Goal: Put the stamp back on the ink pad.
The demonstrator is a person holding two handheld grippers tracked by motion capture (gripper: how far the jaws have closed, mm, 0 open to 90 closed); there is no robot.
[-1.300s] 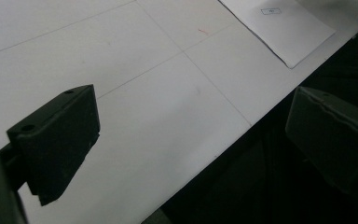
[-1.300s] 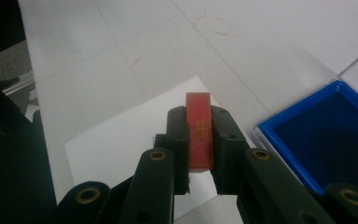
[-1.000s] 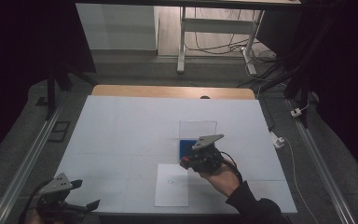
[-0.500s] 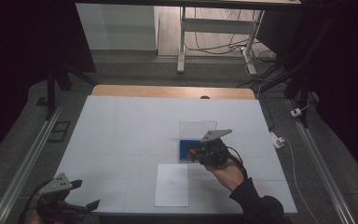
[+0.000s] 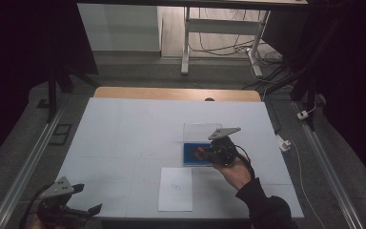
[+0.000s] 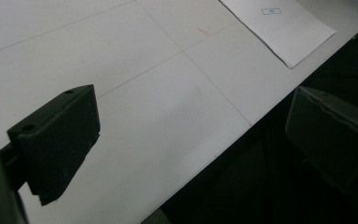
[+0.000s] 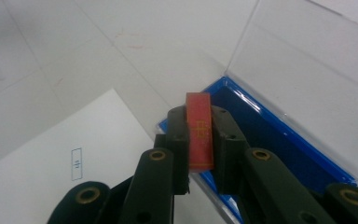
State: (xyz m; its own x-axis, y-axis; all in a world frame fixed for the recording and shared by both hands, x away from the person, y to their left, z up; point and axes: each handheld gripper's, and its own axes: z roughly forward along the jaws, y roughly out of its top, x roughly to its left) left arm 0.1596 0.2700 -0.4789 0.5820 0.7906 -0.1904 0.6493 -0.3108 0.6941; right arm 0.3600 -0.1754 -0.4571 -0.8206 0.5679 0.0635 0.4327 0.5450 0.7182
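Note:
My right gripper (image 7: 199, 135) is shut on a slim red block (image 7: 199, 130) with gold marks, held over the near edge of an open blue box (image 7: 279, 149) whose clear lid (image 7: 307, 79) stands up behind it. In the high view the right gripper (image 5: 205, 153) hovers over the blue box (image 5: 190, 151) right of the table's middle, with the red block (image 5: 199, 153) at its tip. My left gripper (image 5: 83, 210) rests at the table's front left corner, jaws wide apart. In the left gripper view the left gripper (image 6: 191, 135) is open over the table edge, nothing between its jaws.
A white paper sheet (image 5: 176, 188) with a small printed mark lies in front of the box, also seen as the sheet (image 6: 279, 28) and the sheet (image 7: 70, 163). The white table top (image 5: 138, 133) has faint grid lines. Metal rails (image 5: 24, 171) run along both sides.
My right gripper has moved right and a little away, from above the paper's top edge to over the blue box, carrying the red block. The left gripper has stayed put.

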